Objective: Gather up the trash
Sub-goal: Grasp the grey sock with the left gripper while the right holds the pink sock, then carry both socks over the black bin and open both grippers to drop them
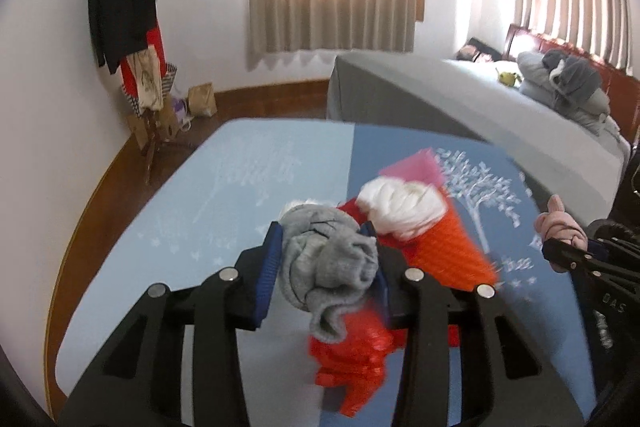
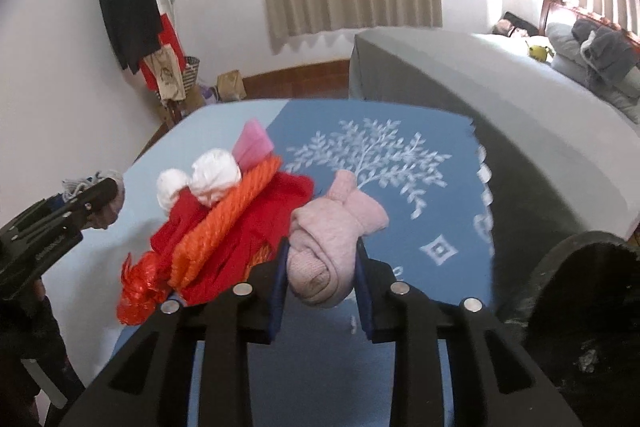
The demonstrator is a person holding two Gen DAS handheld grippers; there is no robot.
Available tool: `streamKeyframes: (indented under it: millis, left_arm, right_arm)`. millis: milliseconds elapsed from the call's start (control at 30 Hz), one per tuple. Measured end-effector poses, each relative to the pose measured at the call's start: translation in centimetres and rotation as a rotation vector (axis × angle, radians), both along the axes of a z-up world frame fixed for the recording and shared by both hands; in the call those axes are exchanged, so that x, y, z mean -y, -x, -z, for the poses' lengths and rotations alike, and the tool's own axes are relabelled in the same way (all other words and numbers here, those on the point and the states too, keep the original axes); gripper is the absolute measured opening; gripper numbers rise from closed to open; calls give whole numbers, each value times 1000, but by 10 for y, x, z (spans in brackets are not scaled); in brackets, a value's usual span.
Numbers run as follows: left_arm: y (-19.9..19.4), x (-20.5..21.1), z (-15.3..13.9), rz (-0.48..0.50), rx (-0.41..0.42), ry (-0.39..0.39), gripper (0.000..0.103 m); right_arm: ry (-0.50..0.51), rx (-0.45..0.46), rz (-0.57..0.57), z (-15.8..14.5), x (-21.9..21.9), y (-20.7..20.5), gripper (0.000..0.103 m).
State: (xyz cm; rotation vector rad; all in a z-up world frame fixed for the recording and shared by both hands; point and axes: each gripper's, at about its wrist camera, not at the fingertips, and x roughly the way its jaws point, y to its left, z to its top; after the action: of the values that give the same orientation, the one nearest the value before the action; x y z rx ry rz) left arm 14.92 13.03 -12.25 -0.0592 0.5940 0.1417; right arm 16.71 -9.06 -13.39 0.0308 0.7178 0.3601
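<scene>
Left wrist view: left gripper (image 1: 326, 263) at centre frame, fingers (image 1: 267, 267) clenched on a grey sock (image 1: 328, 263), lifted above the blue counter (image 1: 192, 203). Just behind and lower right, an orange net (image 1: 444, 251), white wads (image 1: 400, 207), a pink sheet (image 1: 412, 167), red plastic (image 1: 352, 367) beneath. Far right edge, the other gripper with a pink sock (image 1: 558, 223).

Right wrist view: right gripper (image 2: 322, 275) at lower centre, fingers (image 2: 366, 287) clamped on the pink sock (image 2: 332, 239), raised over the counter's tree pattern (image 2: 380, 155). Trash pile at centre left; dark bin rim (image 2: 576, 291) at lower right.

Risks: loose sock ends hanging free, likely to snag the net or red plastic and drag it off the counter; soft knit squeezing out of a shallow grip; two hands close together, liable to knock.
</scene>
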Motion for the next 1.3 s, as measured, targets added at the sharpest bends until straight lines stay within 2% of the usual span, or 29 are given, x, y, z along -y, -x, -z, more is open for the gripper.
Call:
streamKeyframes:
  millis: [300, 500, 1000, 1300]
  left_arm:
    - [15, 45, -36, 98, 79, 8, 39]
    - [16, 86, -44, 187, 93, 27, 39]
    - [13, 217, -25, 488, 58, 80, 39]
    - [9, 278, -8, 628, 22, 96, 39]
  right_arm:
    - [-20, 62, 48, -31, 35, 24, 30]
    - [-14, 77, 109, -42, 70, 40, 30]
    - [29, 44, 367, -34, 184, 79, 30]
    - [43, 8, 493, -20, 240, 99, 32]
